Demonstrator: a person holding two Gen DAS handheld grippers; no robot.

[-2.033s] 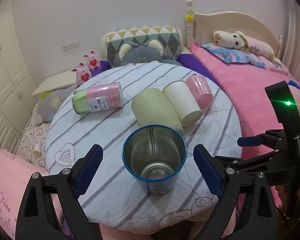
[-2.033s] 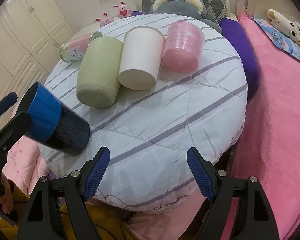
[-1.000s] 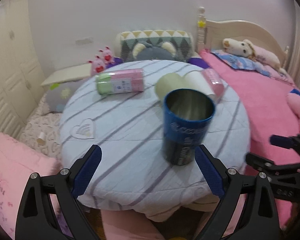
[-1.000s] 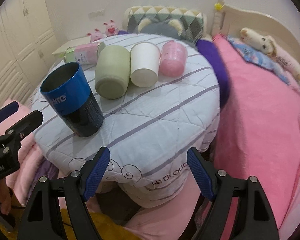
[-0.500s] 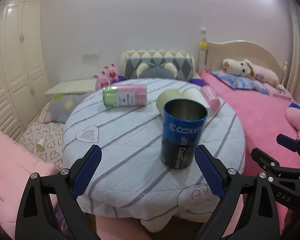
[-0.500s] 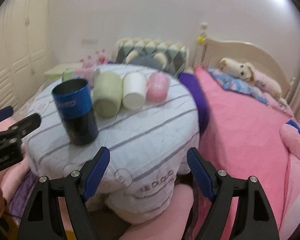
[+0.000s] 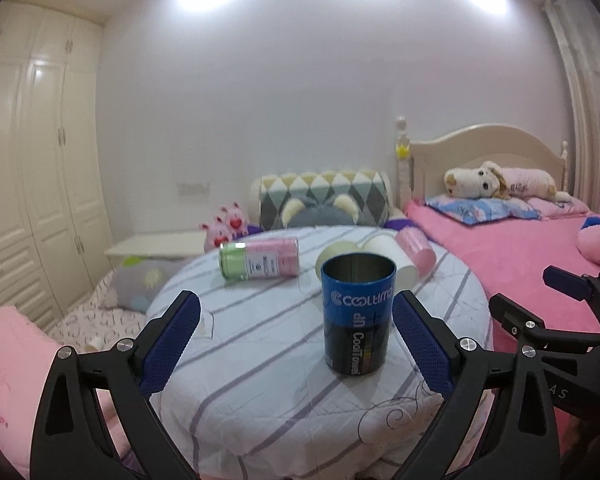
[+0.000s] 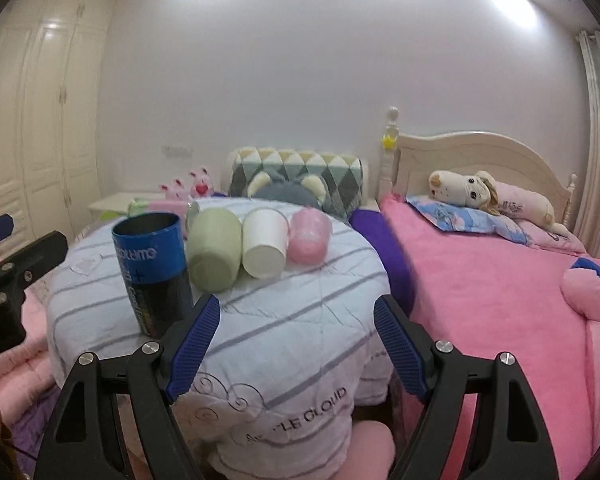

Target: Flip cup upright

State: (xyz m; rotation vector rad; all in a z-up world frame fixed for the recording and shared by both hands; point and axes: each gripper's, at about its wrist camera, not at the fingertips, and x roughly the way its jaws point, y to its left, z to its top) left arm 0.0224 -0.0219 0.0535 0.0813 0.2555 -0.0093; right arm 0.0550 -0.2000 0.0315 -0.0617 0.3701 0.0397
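While the blue cup stands upright near the round table's front edge, the left gripper and right gripper are wide apart, holding nothing.

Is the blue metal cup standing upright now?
Upright: the blue metal cup rests base-down on the striped round table, open rim facing up.

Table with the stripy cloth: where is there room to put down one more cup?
Free patches on the table: the near left part, between the blue cup and the left edge, and the near right part in front of the lying cups. Crowded: the far side, where the green cup, white cup, pink cup and pink-green can lie.
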